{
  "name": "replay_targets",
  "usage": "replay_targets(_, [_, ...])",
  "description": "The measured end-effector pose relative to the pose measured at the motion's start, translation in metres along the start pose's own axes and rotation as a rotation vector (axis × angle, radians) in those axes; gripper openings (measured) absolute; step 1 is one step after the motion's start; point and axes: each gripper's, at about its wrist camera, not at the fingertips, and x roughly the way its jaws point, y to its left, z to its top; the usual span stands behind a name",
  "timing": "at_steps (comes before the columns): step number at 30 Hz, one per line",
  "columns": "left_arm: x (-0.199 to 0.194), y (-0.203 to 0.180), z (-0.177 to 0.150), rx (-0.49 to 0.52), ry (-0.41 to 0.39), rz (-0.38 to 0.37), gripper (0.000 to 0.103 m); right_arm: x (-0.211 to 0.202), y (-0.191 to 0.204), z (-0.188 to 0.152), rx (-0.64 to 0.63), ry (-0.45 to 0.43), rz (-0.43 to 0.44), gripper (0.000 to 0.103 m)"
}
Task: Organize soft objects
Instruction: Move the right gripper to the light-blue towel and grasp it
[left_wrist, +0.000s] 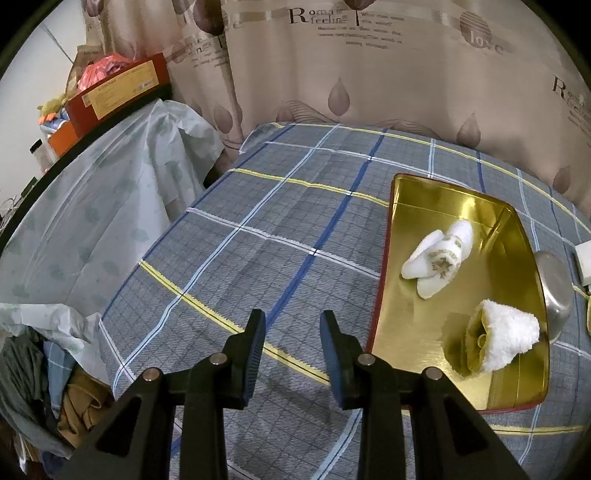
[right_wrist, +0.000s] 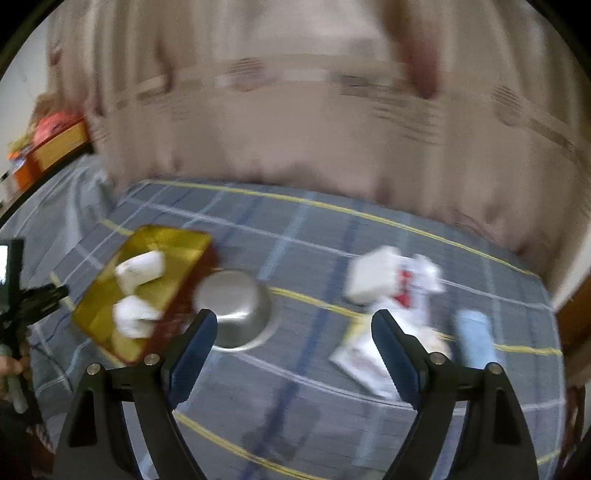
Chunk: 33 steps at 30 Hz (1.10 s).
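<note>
Inside one gold tin (left_wrist: 413, 332), two white rolled cloths (left_wrist: 439, 256); both grippers empty.

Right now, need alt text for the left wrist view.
A gold tin tray on a plaid bedspread holds two rolled white cloths. The left gripper hangs open and empty over the bedspread beside it.

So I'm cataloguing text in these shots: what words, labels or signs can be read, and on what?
"Romantic feeling": large print on the curtain, partly creased; seen again, cut off, at its right edge.
"love": by a striped disc on the curtain.
Small lines under "Romantic feeling": too small to read.
Yellow label on the red box: too small.
Right wrist view: red print on white packets, blurred, unreadable.
</note>
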Motion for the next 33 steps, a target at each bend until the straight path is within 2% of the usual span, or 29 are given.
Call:
replay_targets(4, [-0.001, -0.002, -0.001, 0.008, -0.003, 0.001, 0.031, -0.013, -0.052, -0.007, 0.082, -0.006, -0.082, 0.085])
replay_targets(14, [-0.004, -0.012, -0.003, 0.046, -0.014, 0.001, 0.031, -0.016, -0.139, -0.034, 0.169, 0.036, -0.275, 0.085])
replay_targets(25, [-0.013, -0.027, -0.006, 0.085, -0.019, -0.019, 0.031, 0.012, -0.198, -0.07, 0.269, 0.079, -0.314, 0.085])
replay_targets(33, [-0.031, -0.066, -0.003, 0.153, -0.035, -0.052, 0.031, 0.038, -0.217, -0.092, 0.267, 0.112, -0.292, 0.085])
